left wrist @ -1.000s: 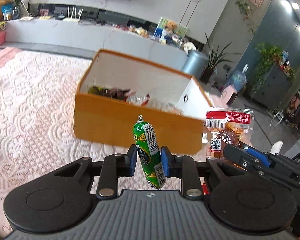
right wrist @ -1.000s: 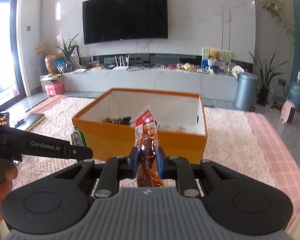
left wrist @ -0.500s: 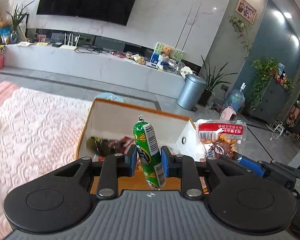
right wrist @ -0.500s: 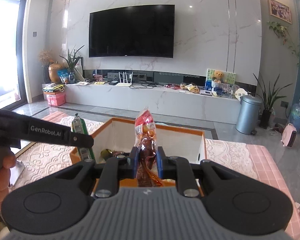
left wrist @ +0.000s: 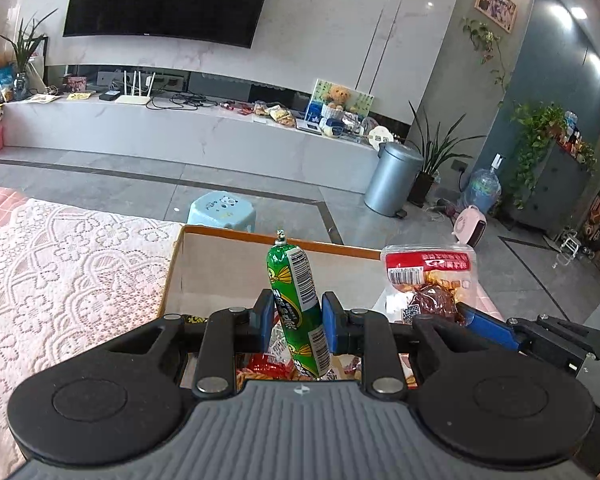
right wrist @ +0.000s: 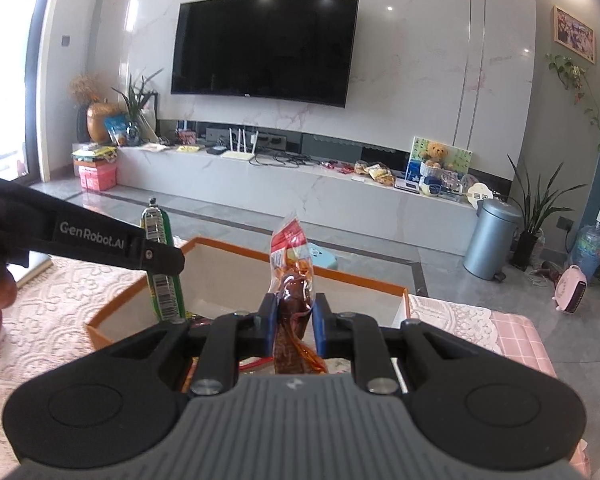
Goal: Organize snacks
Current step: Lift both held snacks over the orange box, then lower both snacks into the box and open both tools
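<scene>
My left gripper (left wrist: 293, 320) is shut on a green sausage stick (left wrist: 296, 300), held upright over the orange box (left wrist: 228, 234). It also shows in the right wrist view (right wrist: 162, 280). My right gripper (right wrist: 294, 322) is shut on a red-and-clear meat snack packet (right wrist: 290, 280), also over the box (right wrist: 356, 276). The packet shows at the right of the left wrist view (left wrist: 428, 280). Several snack packets (left wrist: 268, 364) lie in the box, mostly hidden by the grippers.
The box stands on a pink lace tablecloth (left wrist: 60, 272). Behind are a light blue stool (left wrist: 222, 210), a grey bin (left wrist: 392, 178), a TV bench (left wrist: 180, 128) and a pink heater (left wrist: 470, 226) on the floor.
Both grippers have risen and moved forward over the box, each keeping its snack. The box has dropped low in both views, and its inside is now beneath the fingers.
</scene>
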